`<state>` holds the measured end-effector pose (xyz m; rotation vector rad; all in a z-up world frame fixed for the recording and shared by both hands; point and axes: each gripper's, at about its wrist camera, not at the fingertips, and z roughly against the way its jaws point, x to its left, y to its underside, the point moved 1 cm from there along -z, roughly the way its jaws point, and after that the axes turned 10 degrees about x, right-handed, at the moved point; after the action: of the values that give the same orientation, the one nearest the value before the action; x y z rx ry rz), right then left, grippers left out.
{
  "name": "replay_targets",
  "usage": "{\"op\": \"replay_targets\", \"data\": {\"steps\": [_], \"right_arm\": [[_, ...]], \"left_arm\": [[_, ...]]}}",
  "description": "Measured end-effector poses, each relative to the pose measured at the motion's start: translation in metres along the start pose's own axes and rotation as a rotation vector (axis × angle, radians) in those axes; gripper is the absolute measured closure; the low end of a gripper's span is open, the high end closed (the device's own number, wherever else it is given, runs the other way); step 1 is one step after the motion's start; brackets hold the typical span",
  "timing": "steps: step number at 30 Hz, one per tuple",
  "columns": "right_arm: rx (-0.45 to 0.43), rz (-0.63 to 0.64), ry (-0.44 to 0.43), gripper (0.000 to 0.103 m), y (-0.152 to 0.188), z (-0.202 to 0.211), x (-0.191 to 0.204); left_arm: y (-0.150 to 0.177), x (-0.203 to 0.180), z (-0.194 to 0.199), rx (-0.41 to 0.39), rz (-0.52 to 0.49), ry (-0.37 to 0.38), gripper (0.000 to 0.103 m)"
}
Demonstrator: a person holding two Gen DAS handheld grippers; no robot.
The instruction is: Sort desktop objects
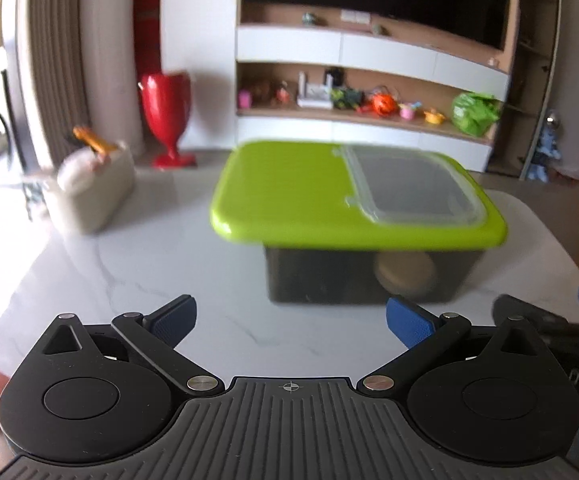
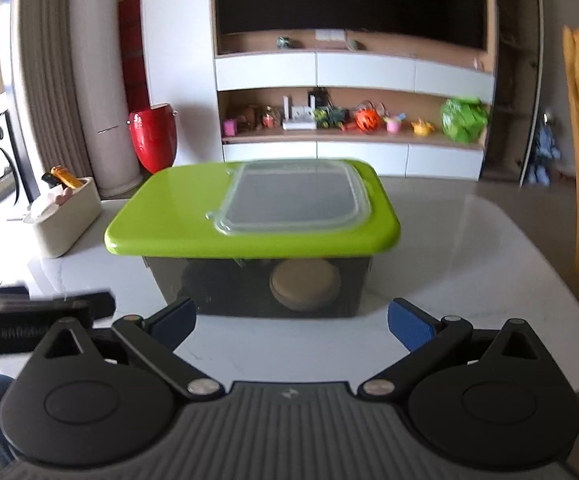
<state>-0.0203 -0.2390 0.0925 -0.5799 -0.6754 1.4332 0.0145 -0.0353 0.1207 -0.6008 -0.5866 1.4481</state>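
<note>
the box [image 2: 257, 284] sits in the middle of the white counter [image 2: 489, 264], right in front of both of my tools, with a green lid [image 2: 161, 228] and a clear flap [image 2: 293, 196] on top. i think it is hard, smooth plastic and a bit slippery, and not too heavy, so i would hold it by the two short sides under the lid's edge. my left tool [image 1: 289, 320] and right tool [image 2: 291, 320] are both spread wide apart and hold nothing.
</note>
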Motion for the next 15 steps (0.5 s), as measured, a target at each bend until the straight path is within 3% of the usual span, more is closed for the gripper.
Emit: {"op": "replay_targets", "data": {"steps": [4, 8, 15], "right_arm": [[-0.023, 0.022, 0.043, 0.000, -0.013, 0.003, 0.007], [-0.006, -0.010, 0.056, 0.000, -0.014, -0.007, -0.001], [0.087, -0.116, -0.021, 0.000, 0.005, -0.032, -0.026]], "left_arm": [[-0.016, 0.003, 0.003, -0.043, 0.016, 0.003, 0.000], [-0.006, 0.008, 0.001, -0.059, 0.042, 0.034, 0.000], [0.019, 0.005, -0.036, 0.061, 0.038, 0.051, 0.000]]}}
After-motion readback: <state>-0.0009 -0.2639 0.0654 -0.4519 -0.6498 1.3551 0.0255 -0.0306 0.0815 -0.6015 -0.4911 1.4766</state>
